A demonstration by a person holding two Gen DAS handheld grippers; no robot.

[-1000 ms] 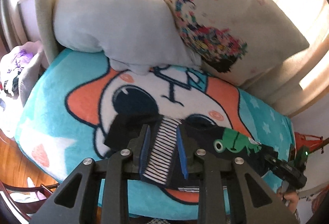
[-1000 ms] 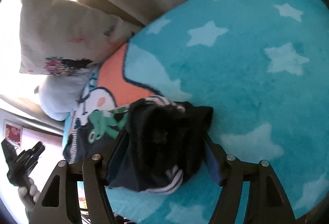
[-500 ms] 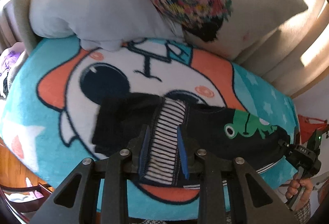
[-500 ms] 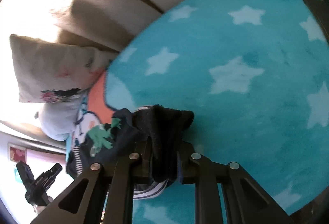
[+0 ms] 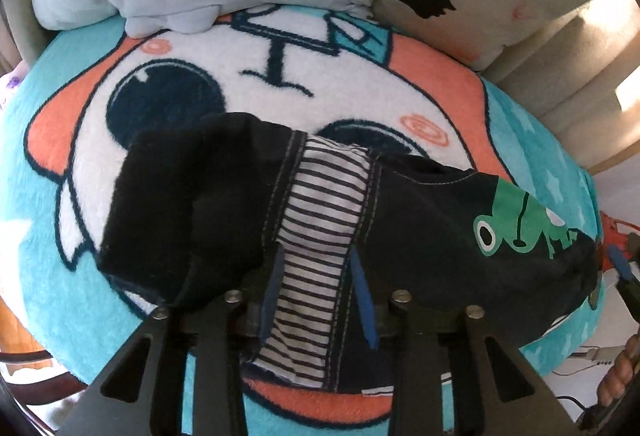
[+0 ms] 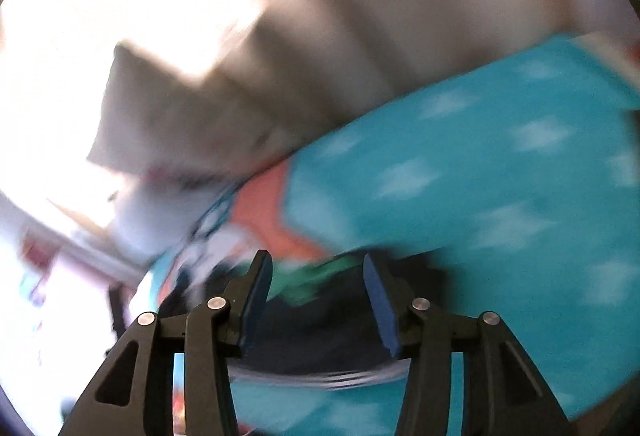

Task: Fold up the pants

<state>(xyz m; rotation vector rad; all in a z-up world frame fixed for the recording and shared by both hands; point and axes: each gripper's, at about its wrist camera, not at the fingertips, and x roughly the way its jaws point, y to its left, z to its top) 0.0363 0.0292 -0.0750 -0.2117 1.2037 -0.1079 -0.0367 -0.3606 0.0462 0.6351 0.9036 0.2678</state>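
— Behind everything, in the left wrist view, two pillows lean on a beige sofa back, and a turquoise blanket with a big cartoon face covers the seat. Where are the pants?

— The pants lie across the face, dark, with a striped panel in the middle and a green frog near the right end. The left hand-held gripper has come down close over the striped panel. Its jaws have just been opening a little; the cloth lies between the blue pads, but I cannot tell whether they press on it.

— And the right side?

— At the right edge of that view the right hand-held gripper is beside the frog end, apart from the cloth. The right wrist view is very blurred. There the right hand-held gripper stands half wide, its jaws just opened, nothing between them; half a second ago they pinched a dark bunch of cloth.

— So what does it mean?

— I judge the right end was laid down and released, so one fold is placed. Next is probably smoothing or a second fold.
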